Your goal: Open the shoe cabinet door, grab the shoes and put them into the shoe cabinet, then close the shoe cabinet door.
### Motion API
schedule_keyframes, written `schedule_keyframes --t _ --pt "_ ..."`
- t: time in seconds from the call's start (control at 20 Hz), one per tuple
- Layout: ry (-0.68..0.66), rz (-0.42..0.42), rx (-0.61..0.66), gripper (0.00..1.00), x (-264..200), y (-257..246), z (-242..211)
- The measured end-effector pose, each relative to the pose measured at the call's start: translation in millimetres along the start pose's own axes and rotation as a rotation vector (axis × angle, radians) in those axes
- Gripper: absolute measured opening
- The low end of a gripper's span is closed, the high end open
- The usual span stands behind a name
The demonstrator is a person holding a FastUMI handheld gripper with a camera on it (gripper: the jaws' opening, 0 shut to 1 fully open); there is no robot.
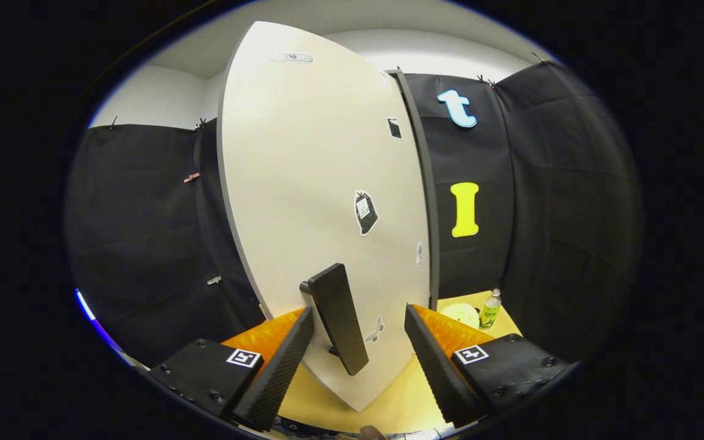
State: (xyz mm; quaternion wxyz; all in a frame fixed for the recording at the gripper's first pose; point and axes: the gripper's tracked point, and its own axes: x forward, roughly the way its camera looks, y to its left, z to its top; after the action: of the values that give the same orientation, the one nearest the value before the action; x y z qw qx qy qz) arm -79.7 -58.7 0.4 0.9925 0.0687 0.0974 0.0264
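Filling the gap between spread fingers point(358, 357): door handle point(338, 318), bottle point(490, 309) beyond.

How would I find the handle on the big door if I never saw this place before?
Look for the big pale cabinet door standing in front of the black cloth wall. Low on it, between the open gripper fingers, a long dark bar sticks out: the handle. The stickers near it lie flat on the door, while the handle stands off it on posts.

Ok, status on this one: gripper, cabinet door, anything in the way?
Gripper open, fingers either side of the door handle, not clamped. Cabinet door right ahead. Bottle off beside the cabinet, clear of the handle.
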Motion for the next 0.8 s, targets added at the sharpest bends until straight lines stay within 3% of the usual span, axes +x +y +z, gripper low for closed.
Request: schedule_keyframes --t 0.4,0.8 --pt "-0.01 0.016 -0.014 0.99 49 65 -6" --pt "-0.01 0.02 -0.032 0.99 58 82 -4"
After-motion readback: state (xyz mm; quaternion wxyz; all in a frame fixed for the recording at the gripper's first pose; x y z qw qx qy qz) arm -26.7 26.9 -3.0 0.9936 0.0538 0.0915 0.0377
